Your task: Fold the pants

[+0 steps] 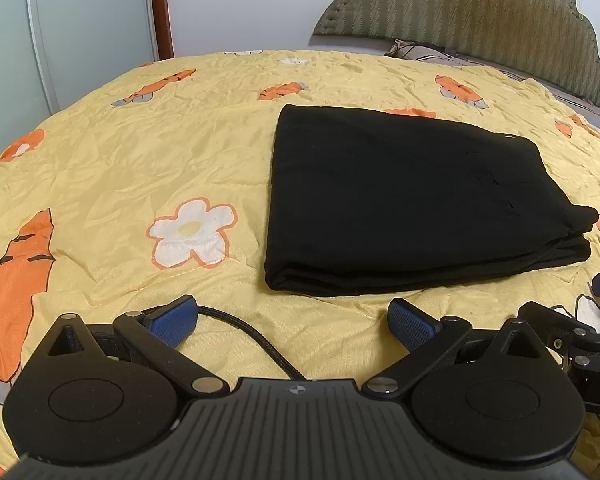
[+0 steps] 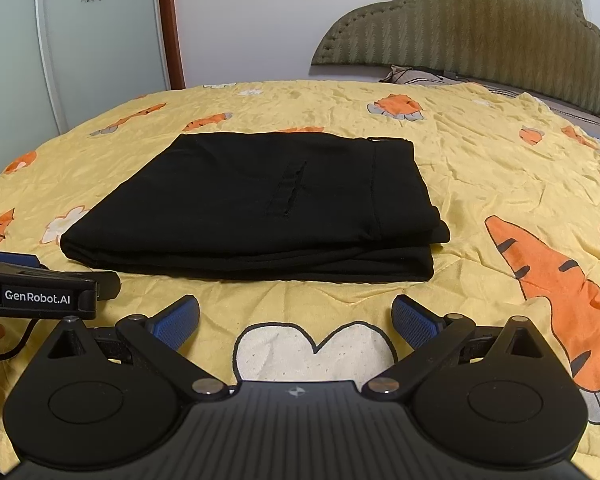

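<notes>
Nearest, the left gripper [image 1: 292,322] hovers low over the quilt [image 1: 120,168] with its jaws spread wide and nothing between them, a black cable [image 1: 256,336] trailing under it. Beside it, the right gripper [image 2: 296,322] is likewise wide open and empty, above a white heart print [image 2: 314,354]. Just beyond both lie the pants [image 2: 260,204], folded into a flat black stack on the quilt. Farther back stand a padded headboard [image 2: 480,24] and a wardrobe door [image 2: 100,32].
</notes>
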